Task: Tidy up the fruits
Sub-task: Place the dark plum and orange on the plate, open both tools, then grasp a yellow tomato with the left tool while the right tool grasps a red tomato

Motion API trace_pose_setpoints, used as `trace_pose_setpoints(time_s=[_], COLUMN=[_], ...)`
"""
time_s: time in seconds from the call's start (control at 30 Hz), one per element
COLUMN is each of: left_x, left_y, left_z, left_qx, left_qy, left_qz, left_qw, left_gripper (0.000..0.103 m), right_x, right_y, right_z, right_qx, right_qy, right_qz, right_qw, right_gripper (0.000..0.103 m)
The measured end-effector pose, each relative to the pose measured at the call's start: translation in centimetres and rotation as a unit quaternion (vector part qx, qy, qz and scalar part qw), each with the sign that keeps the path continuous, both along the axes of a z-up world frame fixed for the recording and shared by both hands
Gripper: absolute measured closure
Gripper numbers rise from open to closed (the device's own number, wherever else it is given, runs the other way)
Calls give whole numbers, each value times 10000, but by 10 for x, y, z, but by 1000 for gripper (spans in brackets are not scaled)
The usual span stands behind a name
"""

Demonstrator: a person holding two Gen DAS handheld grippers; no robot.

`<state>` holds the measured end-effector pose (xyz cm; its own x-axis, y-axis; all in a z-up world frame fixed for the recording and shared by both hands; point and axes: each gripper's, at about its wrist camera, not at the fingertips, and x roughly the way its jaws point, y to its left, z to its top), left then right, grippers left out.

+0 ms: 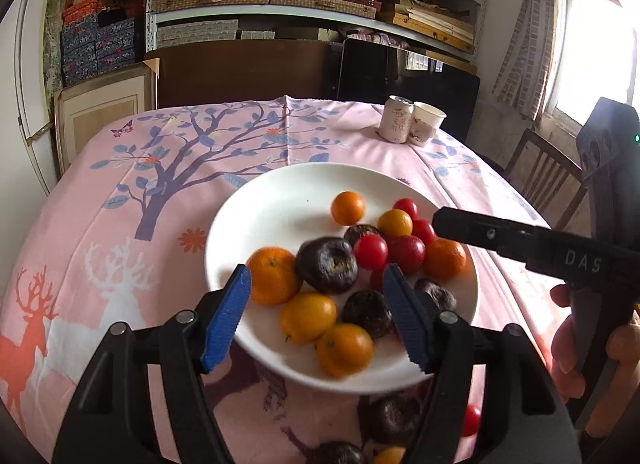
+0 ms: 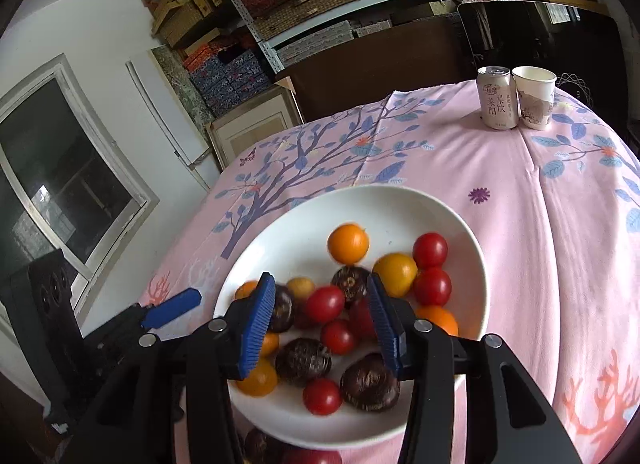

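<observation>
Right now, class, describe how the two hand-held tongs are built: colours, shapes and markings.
Both tongs, left and right, have black angular frames with round silver pivot screws. Each carries two blue ridged fingers that taper toward the tips. The right one's black body shows white letters "DAS" in the left wrist view.

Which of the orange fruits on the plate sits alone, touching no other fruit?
The small orange fruit toward the far side of the white plate; the other orange ones sit packed in the pile of tomatoes and dark fruits.
</observation>
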<state>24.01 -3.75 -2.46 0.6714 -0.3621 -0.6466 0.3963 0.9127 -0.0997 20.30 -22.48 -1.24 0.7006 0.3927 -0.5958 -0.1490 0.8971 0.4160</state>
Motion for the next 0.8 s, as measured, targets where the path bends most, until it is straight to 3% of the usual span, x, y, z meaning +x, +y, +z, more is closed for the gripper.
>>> trace_pose_setpoints(time_s=[0.1, 0.3, 0.43, 0.63, 0.73, 0.8], left_x=[-42, -107, -112, -130, -120, -116], left_y=[6, 1, 0, -20, -21, -18], left_z=[-7, -38, -44, -57, -64, -67], left_qx=[256, 741, 511, 845, 761, 642], left_qy=[-78, -42, 93, 206, 551, 697], left_qz=[-316, -752, -705, -1104, -1121, -1120], left_qw=[9991, 9944, 9962, 9901, 9892, 9892], left_gripper=[36, 36, 35, 53, 57, 66], right_x=[-43, -87, -92, -95, -94, -96], right_y=[-10, -37, -35, -31, -29, -27], right_z=[-13, -46, -46, -42, -44, -43], right_qx=[-46, 326, 280, 180, 130, 108], right_qy=[-116, 69, -29, -163, -96, -131], right_qz=[-25, -279, -286, -221, -194, -138], right_qw=[9999, 9991, 9992, 9995, 9997, 9998], right_gripper=[46, 45, 43, 43, 43, 43])
